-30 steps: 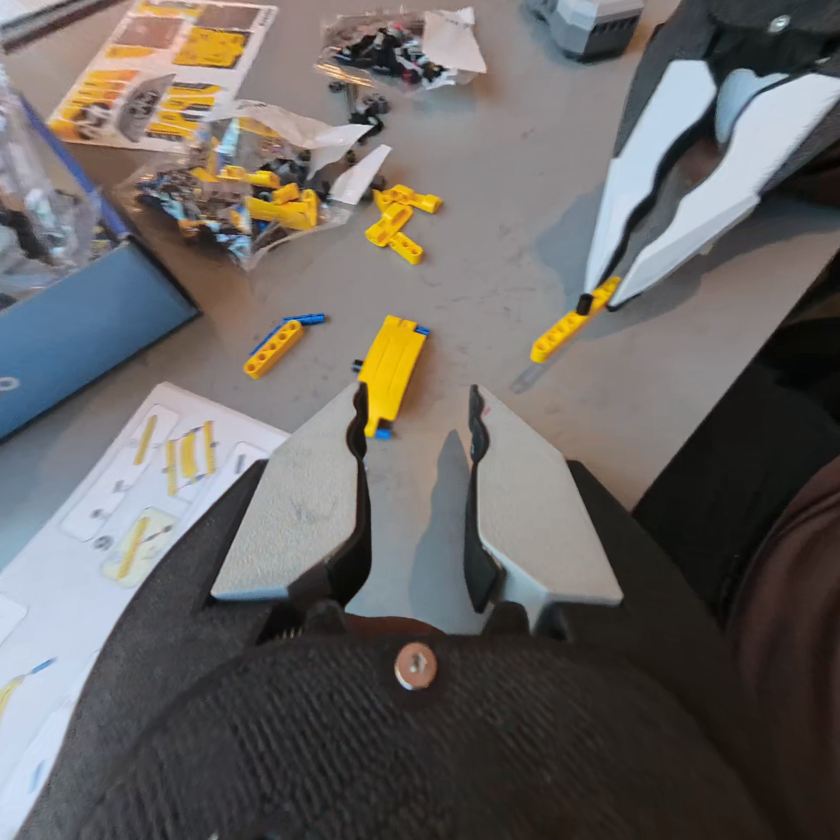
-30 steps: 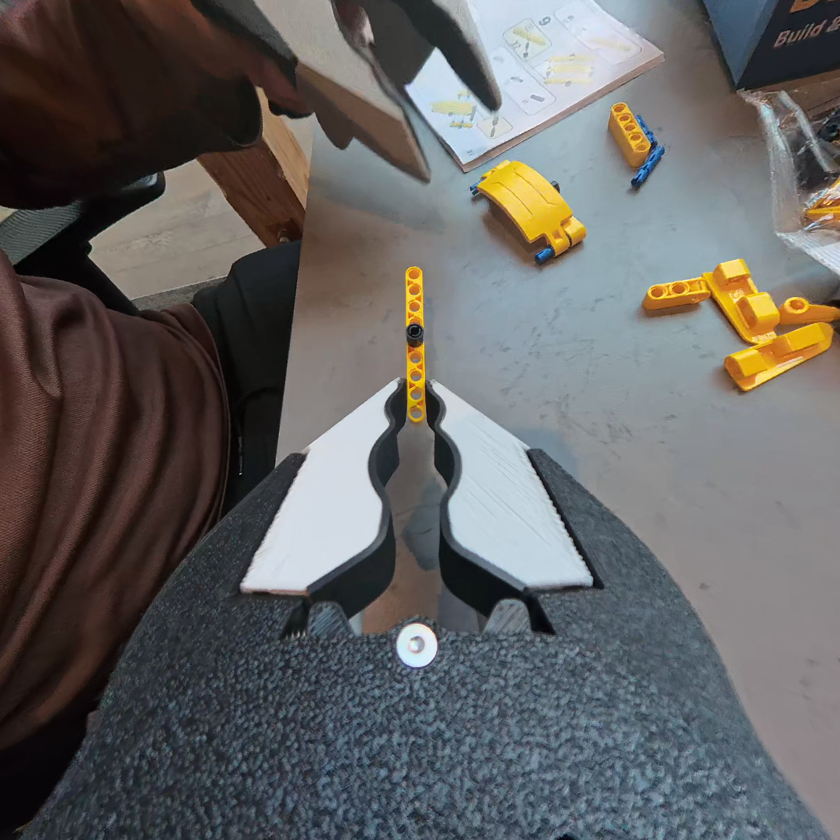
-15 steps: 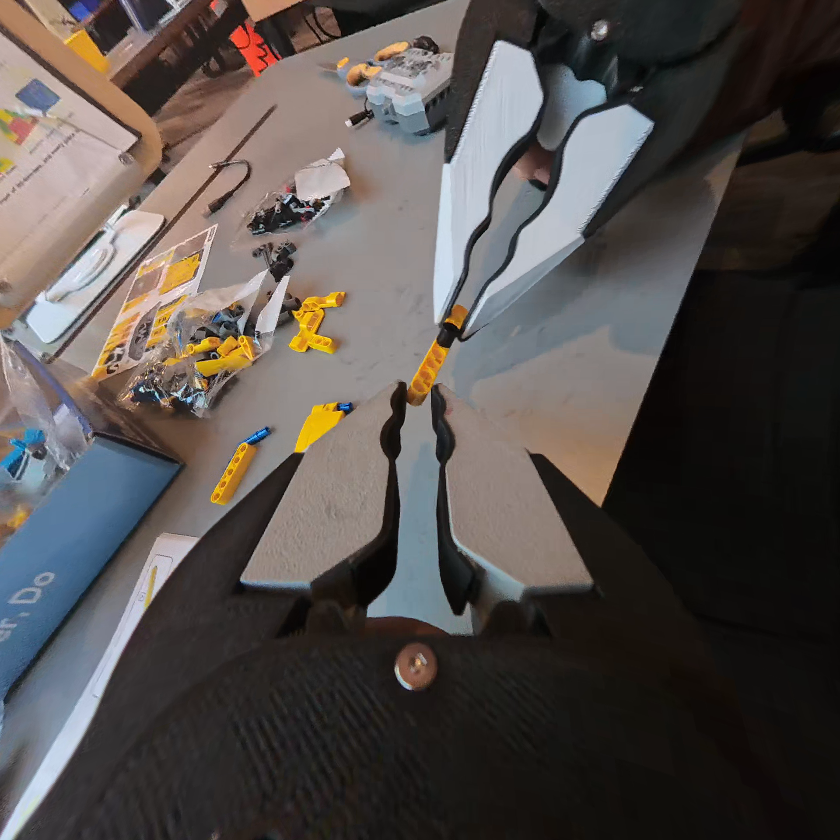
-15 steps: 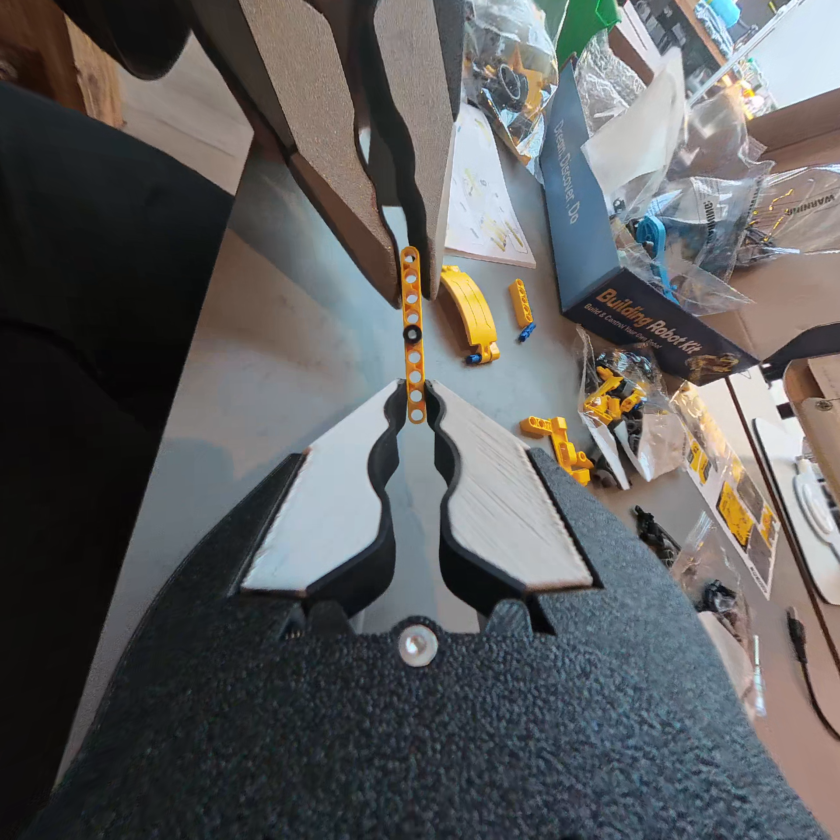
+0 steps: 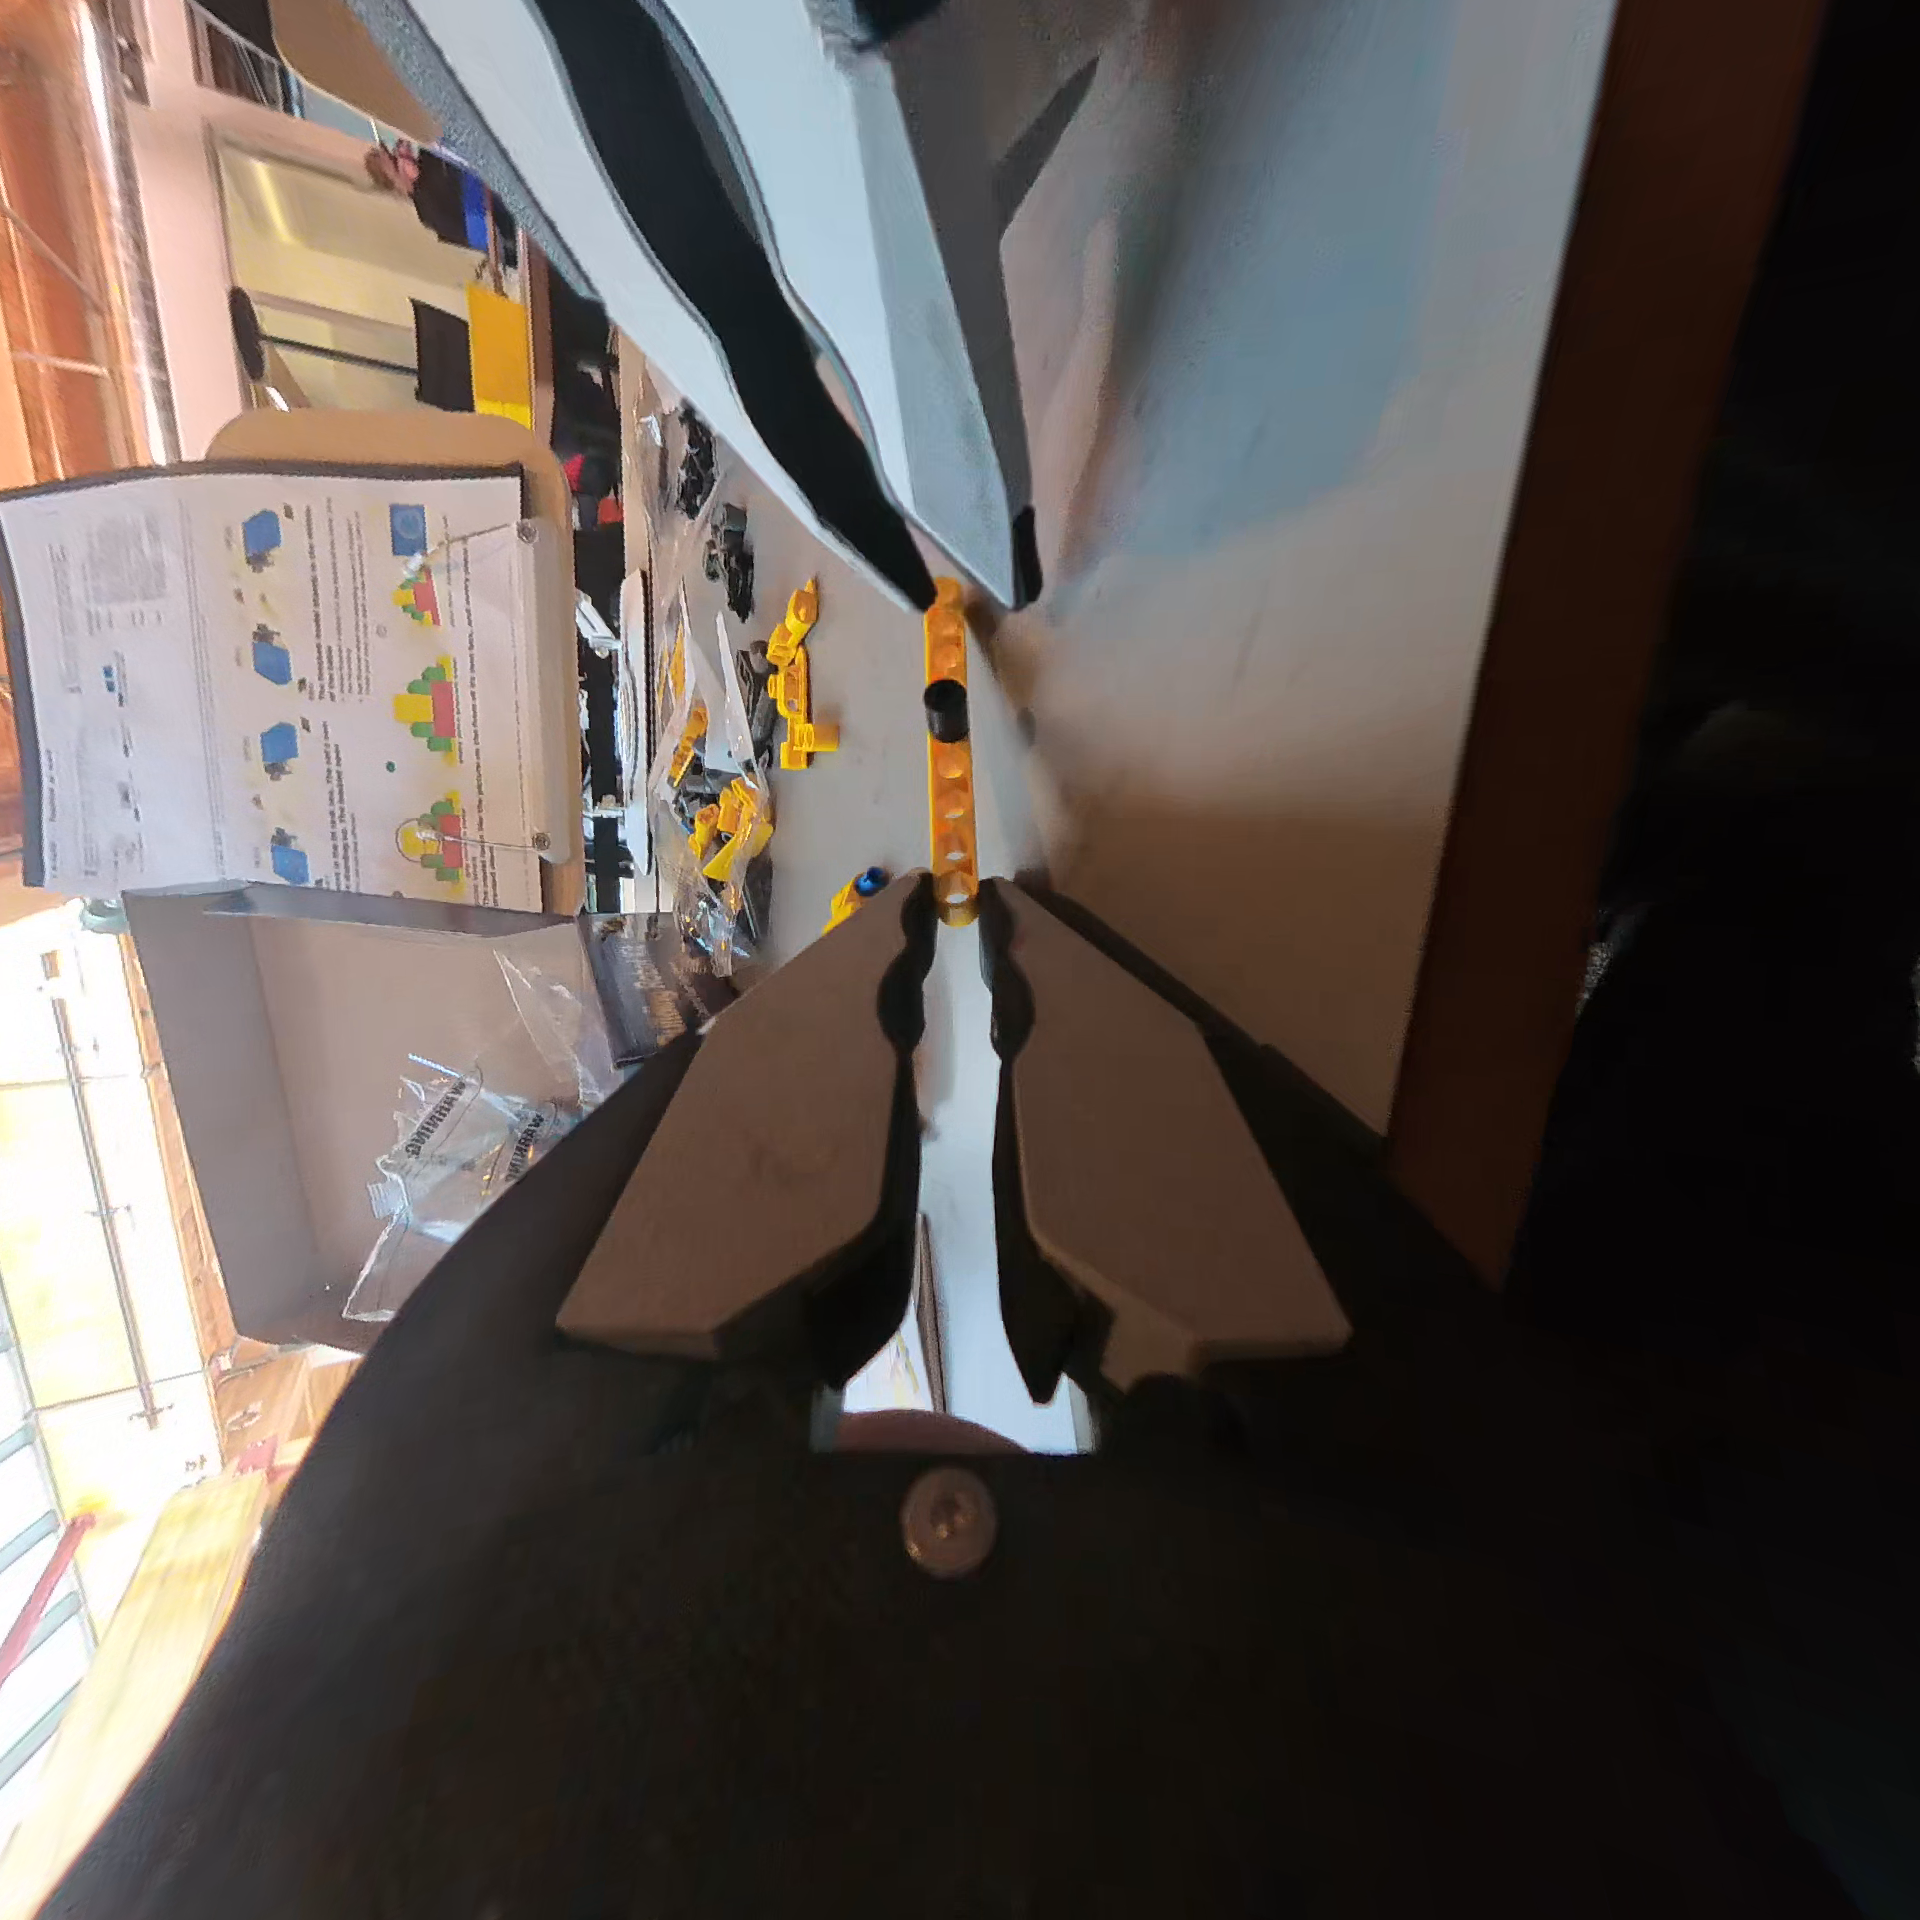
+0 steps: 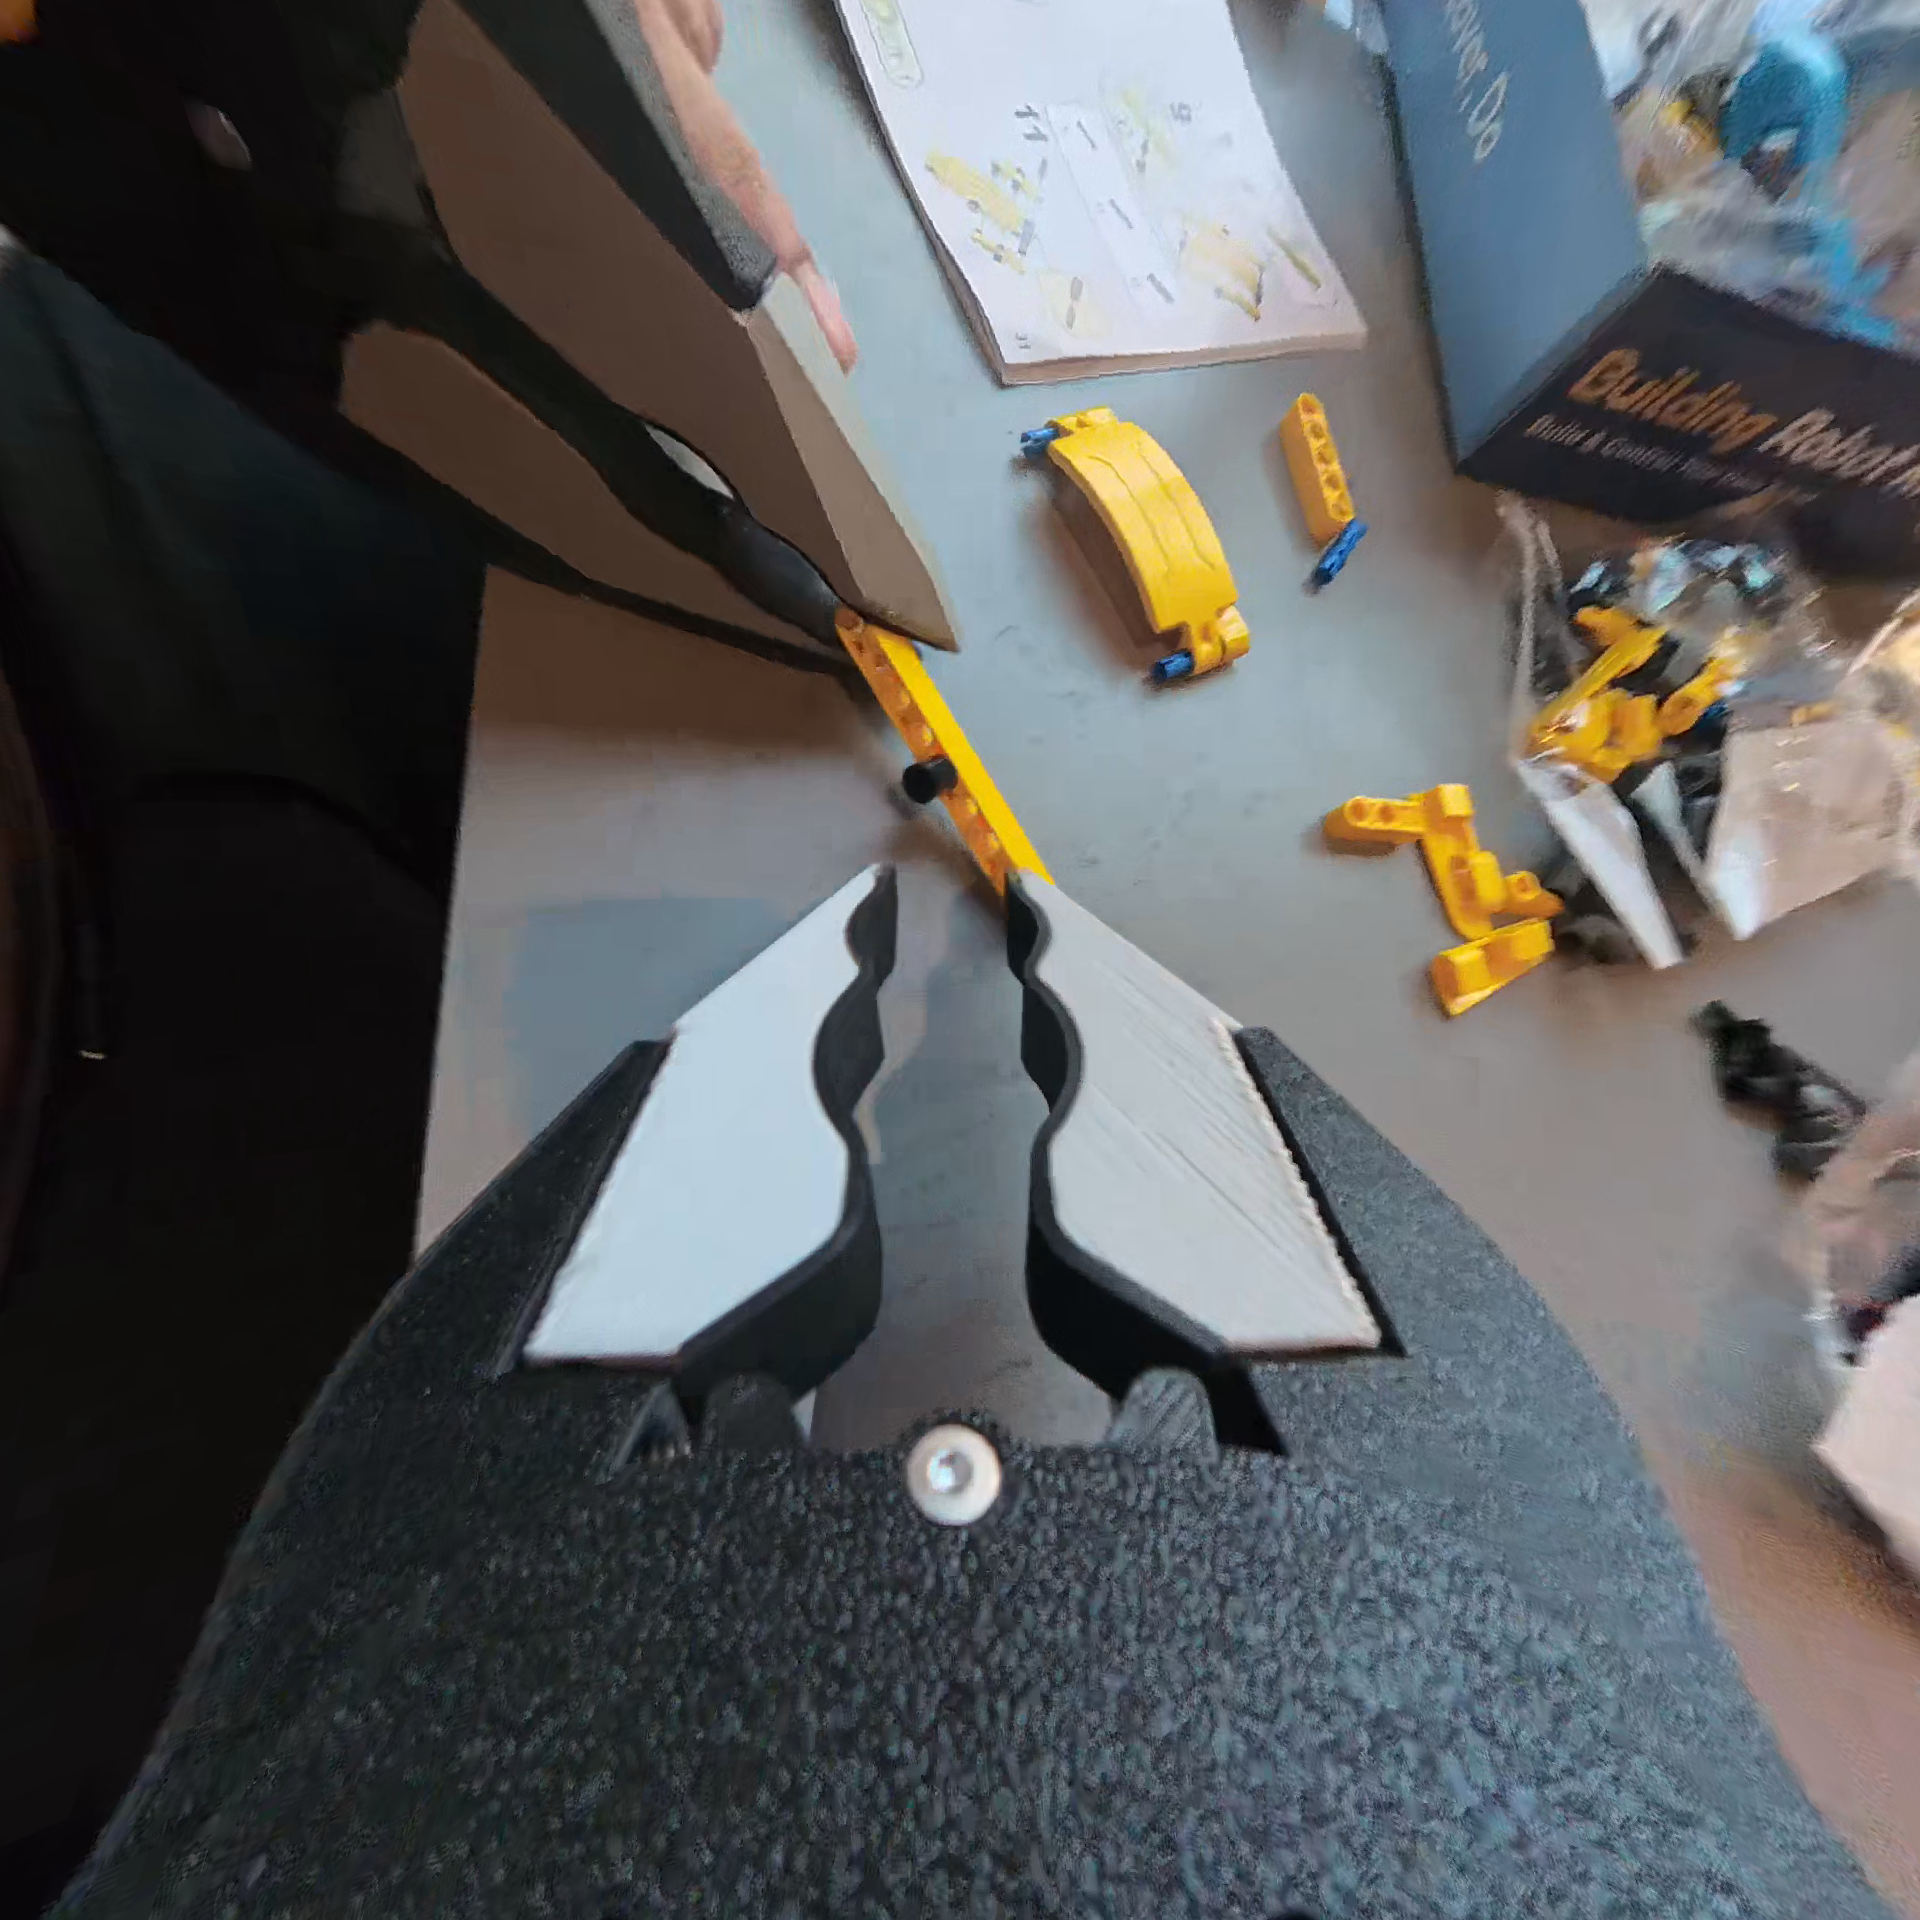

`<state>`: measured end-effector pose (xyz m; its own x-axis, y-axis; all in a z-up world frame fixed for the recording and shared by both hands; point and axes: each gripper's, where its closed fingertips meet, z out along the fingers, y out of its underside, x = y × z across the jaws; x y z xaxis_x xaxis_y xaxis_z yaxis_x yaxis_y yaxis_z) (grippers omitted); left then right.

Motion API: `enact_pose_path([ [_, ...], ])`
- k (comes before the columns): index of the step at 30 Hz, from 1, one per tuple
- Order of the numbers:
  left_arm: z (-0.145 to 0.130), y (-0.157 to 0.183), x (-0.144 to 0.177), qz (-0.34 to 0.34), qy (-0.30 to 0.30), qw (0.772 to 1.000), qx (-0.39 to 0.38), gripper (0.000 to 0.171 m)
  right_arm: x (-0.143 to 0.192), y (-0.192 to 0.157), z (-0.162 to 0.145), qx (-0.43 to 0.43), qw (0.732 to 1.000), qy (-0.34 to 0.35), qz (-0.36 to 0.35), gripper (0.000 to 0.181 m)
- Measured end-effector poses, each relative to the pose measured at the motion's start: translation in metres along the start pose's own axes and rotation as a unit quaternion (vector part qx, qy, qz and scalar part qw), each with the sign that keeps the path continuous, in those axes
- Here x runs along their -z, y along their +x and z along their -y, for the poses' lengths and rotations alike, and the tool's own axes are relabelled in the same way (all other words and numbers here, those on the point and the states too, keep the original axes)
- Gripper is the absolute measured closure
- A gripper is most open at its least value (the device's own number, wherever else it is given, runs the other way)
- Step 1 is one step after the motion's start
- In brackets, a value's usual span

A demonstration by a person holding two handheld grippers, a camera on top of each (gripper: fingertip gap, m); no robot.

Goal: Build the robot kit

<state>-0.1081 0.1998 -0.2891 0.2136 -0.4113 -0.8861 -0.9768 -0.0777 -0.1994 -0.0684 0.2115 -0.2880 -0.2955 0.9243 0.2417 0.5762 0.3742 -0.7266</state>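
Left wrist view: left claw (image 5: 956,902) clamped on yellow beam (image 5: 951,758) end, pointing forward.

Black textured body (image 6: 935,1714), grey fingers (image 6: 727,1164)

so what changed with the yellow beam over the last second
The left gripper came over from the curved panel and shut on the free end of the yellow beam. The right gripper then opened its jaws, one finger still touching the beam. The black pin stays in it; loose parts on the table are unmoved.
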Motion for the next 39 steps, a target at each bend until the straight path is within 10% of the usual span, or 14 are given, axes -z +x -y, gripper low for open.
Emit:
enact_pose_path([
  [8, 0.002, 0.0, -0.002, 0.006, -0.028, 1.0, 0.005, 0.167, 0.001, -0.008, 0.014, -0.174, 0.982, 0.014, 0.074, 0.16],
  [21, 0.028, 0.005, 0.004, -0.04, 0.026, 0.996, 0.078, 0.157, -0.006, 0.0, -0.006, -0.14, 0.989, -0.029, 0.035, 0.174],
  [25, 0.022, -0.01, 0.018, -0.106, 0.057, 0.968, 0.219, 0.146, -0.006, 0.001, -0.007, -0.14, 0.989, -0.027, 0.037, 0.174],
  [32, -0.064, -0.048, -0.011, -0.205, -0.035, 0.885, 0.416, 0.138, -0.009, 0.003, -0.005, -0.145, 0.988, -0.028, 0.035, 0.174],
  [39, -0.043, -0.011, -0.016, -0.322, -0.06, 0.822, 0.466, 0.138, -0.006, 0.015, -0.011, -0.149, 0.988, -0.03, 0.009, 0.173],
])
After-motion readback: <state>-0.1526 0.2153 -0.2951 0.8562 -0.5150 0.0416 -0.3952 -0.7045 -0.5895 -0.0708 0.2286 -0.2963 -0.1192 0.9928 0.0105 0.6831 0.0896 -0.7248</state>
